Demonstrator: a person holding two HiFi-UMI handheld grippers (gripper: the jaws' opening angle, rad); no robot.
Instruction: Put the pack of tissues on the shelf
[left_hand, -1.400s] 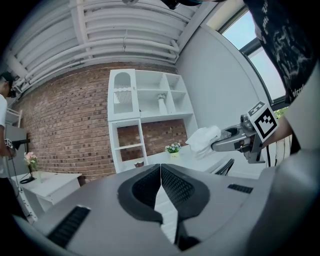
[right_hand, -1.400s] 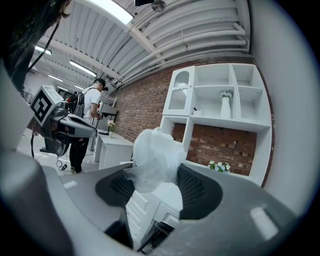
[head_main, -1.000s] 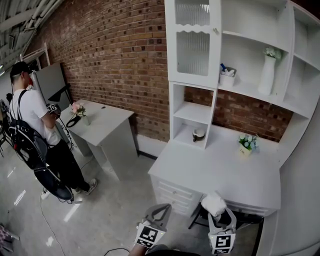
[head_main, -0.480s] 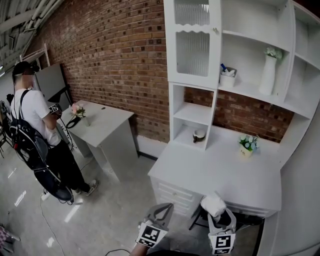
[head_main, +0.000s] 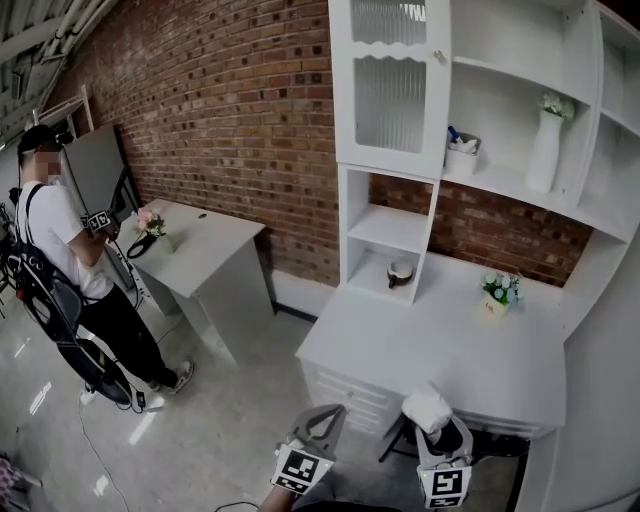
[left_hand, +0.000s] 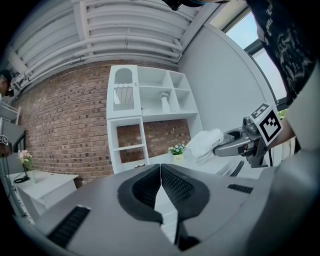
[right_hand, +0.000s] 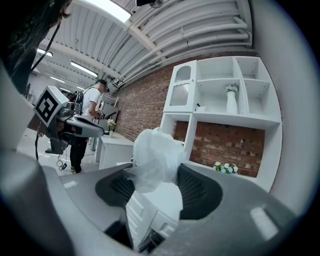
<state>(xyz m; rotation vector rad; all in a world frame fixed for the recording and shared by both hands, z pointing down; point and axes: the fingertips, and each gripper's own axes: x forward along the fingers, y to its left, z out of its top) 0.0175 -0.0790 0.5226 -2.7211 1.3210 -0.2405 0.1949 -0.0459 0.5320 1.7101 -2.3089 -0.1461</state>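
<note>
Pack of tissues (head_main: 428, 407): clamped in right gripper (head_main: 441, 428) at 5 o'clock, short of desk; left gripper (head_main: 331, 414) closed, empty; shelf (head_main: 392, 226) at 12 o'clock, placement outstanding.

Before the desk (head_main: 440, 350), the pack of tissues (head_main: 427, 407) in the right gripper (head_main: 438, 426), left gripper (head_main: 331, 412) at its left.

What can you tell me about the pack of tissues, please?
The pack of tissues is white and soft-looking, wrapped in thin, crinkled, translucent plastic. It is pinched between the jaws of the right gripper, sticking out beyond their tips. Nothing else touches it; it is held in the air near the front edge of the desk, not on any shelf.
</note>
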